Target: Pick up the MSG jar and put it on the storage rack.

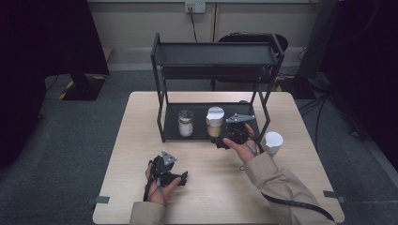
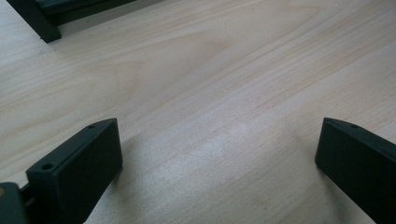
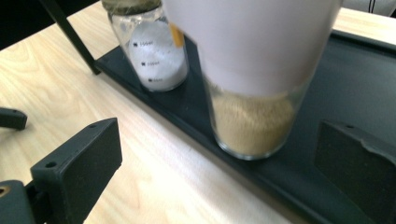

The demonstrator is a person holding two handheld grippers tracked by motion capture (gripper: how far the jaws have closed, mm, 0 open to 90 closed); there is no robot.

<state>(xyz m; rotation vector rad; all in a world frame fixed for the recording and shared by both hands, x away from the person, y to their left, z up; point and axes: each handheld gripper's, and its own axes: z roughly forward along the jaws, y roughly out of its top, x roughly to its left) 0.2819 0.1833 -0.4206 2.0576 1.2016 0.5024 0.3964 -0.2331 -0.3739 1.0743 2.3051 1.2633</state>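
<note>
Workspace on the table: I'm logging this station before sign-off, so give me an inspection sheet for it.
Surface: light wood table, bare at the front.
Job's things: jar with brown grains and a white lid stands upright on the bottom tray of the black rack; jar with white powder stands beside it on the same tray.
Clutter: white cup on the table, right of the rack.
Grippers: right gripper open, the brown-grain jar just beyond its jaws, untouched; left gripper open over bare wood.
Cables: one trails from the right sleeve; one runs down from a wall socket.
Surroundings: grey carpet, black chair behind the rack.
</note>
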